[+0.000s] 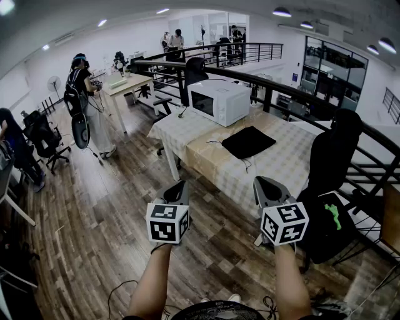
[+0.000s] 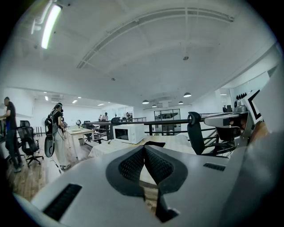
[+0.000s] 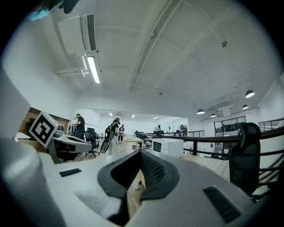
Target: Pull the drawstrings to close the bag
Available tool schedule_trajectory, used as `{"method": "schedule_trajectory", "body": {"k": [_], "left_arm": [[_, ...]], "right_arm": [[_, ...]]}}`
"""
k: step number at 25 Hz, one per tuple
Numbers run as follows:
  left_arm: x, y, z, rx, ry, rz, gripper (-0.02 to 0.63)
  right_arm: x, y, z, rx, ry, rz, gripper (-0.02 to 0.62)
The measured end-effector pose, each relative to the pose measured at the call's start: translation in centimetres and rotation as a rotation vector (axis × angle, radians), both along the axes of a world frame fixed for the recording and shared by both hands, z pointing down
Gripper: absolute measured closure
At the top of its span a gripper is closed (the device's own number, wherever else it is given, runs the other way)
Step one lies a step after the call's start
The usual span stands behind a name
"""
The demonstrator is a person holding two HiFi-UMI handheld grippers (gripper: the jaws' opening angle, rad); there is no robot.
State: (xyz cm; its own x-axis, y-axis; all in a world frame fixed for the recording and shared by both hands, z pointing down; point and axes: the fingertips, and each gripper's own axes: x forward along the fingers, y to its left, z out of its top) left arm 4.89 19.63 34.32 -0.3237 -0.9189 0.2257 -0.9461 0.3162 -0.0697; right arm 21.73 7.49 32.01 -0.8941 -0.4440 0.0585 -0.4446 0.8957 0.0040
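On the checkered table point(image 1: 281, 167), well apart from both grippers, the black bag point(image 1: 248, 142) is lying flat near the white microwave point(image 1: 219, 101). It is looking like soft, light cloth, probably limp. The thin drawstrings point(image 1: 247, 164) are probably offering the best hold. The left gripper point(image 1: 179, 186) and right gripper point(image 1: 261, 185) are hovering with jaws together, empty.

Lighting: I see bright, even indoor light from a ceiling tube point(image 3: 93, 69) and round downlights point(image 1: 281, 12); shadows faint. Optics: I note strong fisheye bending, black corners, soft near foreground.
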Motion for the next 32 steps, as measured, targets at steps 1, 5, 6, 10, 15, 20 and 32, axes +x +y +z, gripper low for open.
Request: {"method": "schedule_trajectory", "body": {"k": [1, 5, 6, 10, 15, 20, 32], "left_arm": [[-0.1, 0.1, 0.0, 0.0, 0.003, 0.004, 0.58], [-0.5, 0.3, 0.1, 0.001, 0.01, 0.018, 0.58], [-0.5, 0.2, 0.1, 0.003, 0.013, 0.023, 0.58], [-0.8, 0.1, 0.3, 0.025, 0.031, 0.055, 0.58], [-1.4, 0.0, 0.4, 0.036, 0.032, 0.073, 0.578], [-1.8, 0.4, 0.7, 0.044, 0.039, 0.1, 0.578], [-4.0, 0.0, 0.6, 0.069, 0.05, 0.082, 0.568]], "right_arm": [[-0.2, 0.1, -0.1, 0.002, -0.003, 0.007, 0.575], [-0.8, 0.6, -0.1, 0.003, -0.007, 0.018, 0.574], [-1.0, 0.7, -0.1, 0.004, -0.005, 0.02, 0.574], [-1.4, 1.3, -0.1, 0.007, -0.003, 0.035, 0.574], [-2.1, 2.1, -0.3, 0.007, -0.011, 0.06, 0.574], [-2.6, 2.9, 0.0, 0.003, -0.008, 0.083, 0.572], [-3.8, 2.3, -0.3, 0.016, -0.008, 0.091, 0.572]]}}
